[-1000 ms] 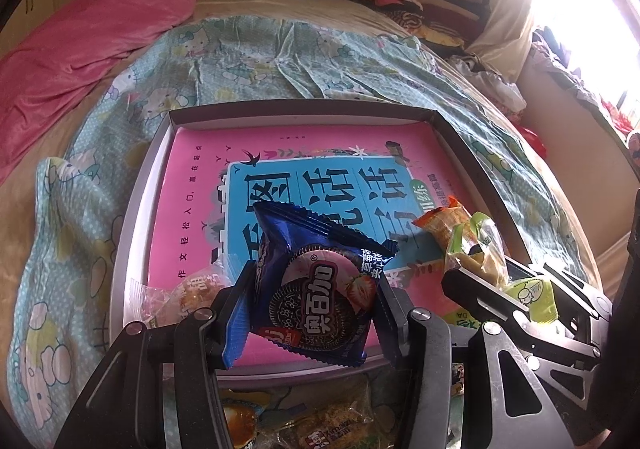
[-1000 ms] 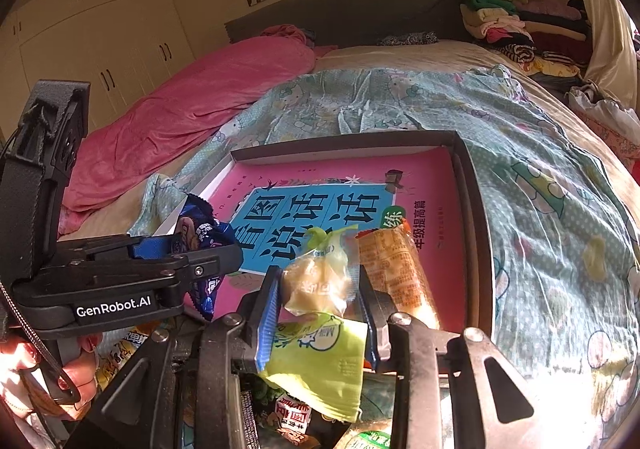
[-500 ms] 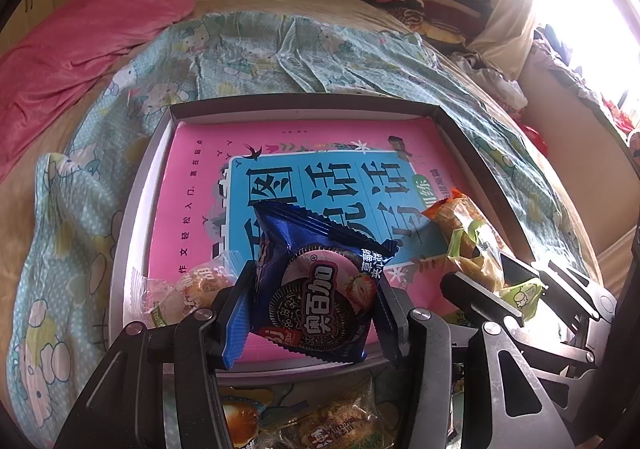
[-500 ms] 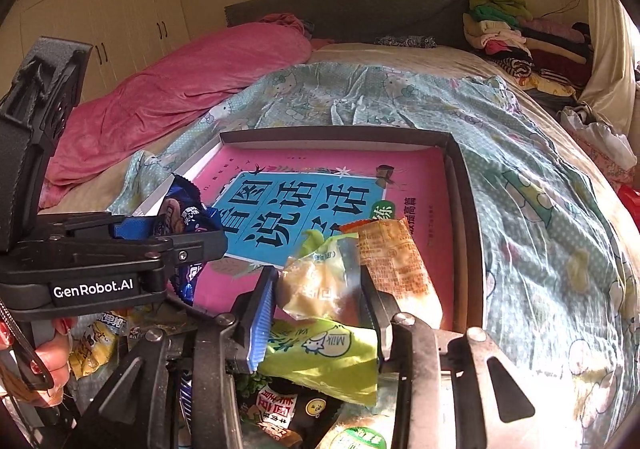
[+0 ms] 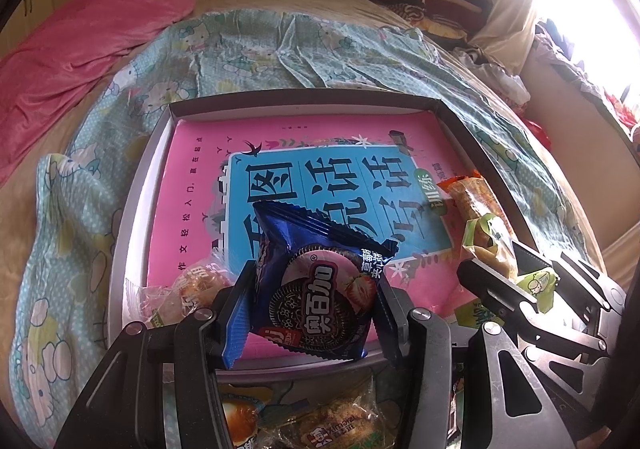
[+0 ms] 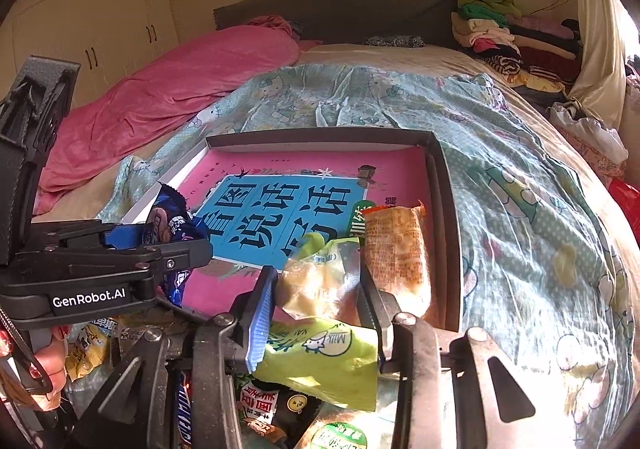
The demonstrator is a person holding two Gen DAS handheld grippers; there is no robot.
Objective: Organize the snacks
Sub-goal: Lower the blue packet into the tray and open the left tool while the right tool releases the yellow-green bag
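My left gripper is shut on a dark blue cookie packet and holds it above the near edge of a shallow box lined with a pink and blue book cover. My right gripper is shut on a green and clear bread packet over the box's near right corner; it also shows in the left wrist view. An orange snack packet lies in the box by its right wall. A clear wrapped pastry lies in the near left corner.
The box sits on a bed with a teal cartoon sheet and a pink quilt. Several loose snack packets lie on the bed in front of the box. Folded clothes are stacked at the back right.
Both grippers have moved a little forward over the box's near edge, each keeping its packet. The snacks in the box have not moved.
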